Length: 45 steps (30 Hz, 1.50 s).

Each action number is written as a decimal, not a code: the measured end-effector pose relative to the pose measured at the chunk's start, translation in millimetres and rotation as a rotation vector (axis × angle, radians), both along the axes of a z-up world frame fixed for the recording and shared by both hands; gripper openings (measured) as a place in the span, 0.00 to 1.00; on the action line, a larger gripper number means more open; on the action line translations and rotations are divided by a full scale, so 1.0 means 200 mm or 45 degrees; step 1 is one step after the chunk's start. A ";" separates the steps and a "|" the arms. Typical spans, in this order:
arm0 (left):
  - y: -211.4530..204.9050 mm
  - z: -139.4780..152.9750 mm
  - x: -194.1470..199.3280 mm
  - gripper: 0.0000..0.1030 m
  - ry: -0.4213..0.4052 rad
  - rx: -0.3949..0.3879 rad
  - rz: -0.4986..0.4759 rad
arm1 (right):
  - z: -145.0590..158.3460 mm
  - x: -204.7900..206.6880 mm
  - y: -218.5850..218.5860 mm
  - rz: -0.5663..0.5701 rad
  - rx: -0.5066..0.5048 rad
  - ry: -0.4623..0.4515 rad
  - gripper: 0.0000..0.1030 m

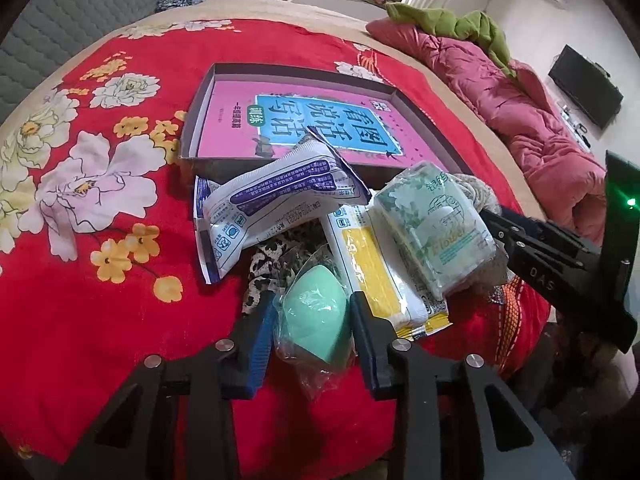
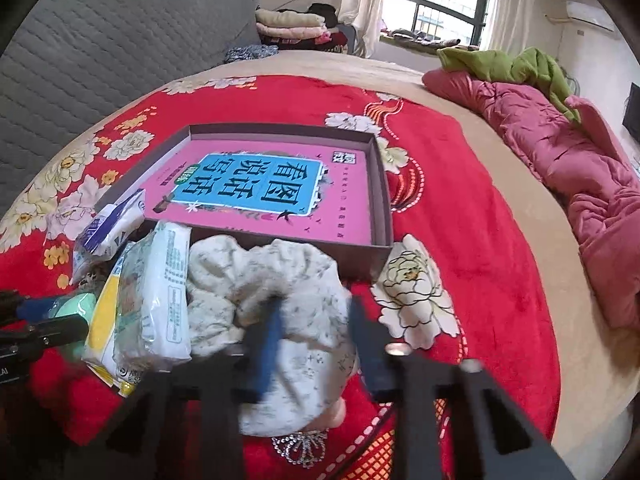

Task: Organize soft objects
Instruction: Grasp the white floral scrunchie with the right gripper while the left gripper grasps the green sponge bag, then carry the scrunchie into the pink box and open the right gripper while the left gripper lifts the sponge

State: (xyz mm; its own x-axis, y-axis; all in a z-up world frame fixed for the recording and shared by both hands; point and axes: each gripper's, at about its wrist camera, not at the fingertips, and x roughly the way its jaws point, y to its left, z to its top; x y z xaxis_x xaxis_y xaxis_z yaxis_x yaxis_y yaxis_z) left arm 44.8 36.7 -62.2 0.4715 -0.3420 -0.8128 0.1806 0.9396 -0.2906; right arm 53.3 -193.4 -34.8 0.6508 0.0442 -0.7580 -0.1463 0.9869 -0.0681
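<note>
A shallow grey box [image 1: 192, 128] with a pink book inside lies on the red floral blanket; it also shows in the right wrist view [image 2: 380, 184]. In front of it lies a pile: a white-and-purple packet [image 1: 272, 200], a yellow-and-white packet [image 1: 380, 276], a green tissue pack [image 1: 432, 232], a leopard-print cloth [image 1: 272, 264]. My left gripper [image 1: 314, 312] has its jaws around a green sponge in clear wrap [image 1: 316, 320]. My right gripper [image 2: 312, 320] has its jaws astride a cream floral cloth [image 2: 288, 280].
A pink quilt [image 1: 520, 112] with a green cloth [image 1: 460, 20] lies along the bed's right side. A grey padded headboard [image 2: 100, 52] stands at the left. Folded clothes [image 2: 292, 24] are stacked at the back. A jewelled ornament [image 2: 300, 446] lies near the cloth.
</note>
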 end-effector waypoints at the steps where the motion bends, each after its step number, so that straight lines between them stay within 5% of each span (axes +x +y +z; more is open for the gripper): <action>1: 0.01 0.00 0.00 0.36 -0.006 -0.007 0.004 | 0.00 0.00 0.00 0.000 0.004 -0.001 0.16; 15: 0.03 0.12 -0.04 0.36 -0.097 -0.057 0.044 | 0.16 -0.05 -0.10 -0.022 0.137 -0.154 0.12; 45: 0.00 0.43 0.00 0.36 -0.231 -0.078 0.092 | 0.40 -0.09 -0.06 0.032 0.188 -0.286 0.11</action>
State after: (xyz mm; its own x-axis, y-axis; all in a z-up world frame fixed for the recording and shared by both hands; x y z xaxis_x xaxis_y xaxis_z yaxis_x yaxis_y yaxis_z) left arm 44.6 36.4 23.9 0.6331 -0.3485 -0.6911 0.1680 0.9335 -0.3168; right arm 35.3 -205.6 45.3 0.7990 0.1621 -0.5790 -0.1687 0.9847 0.0429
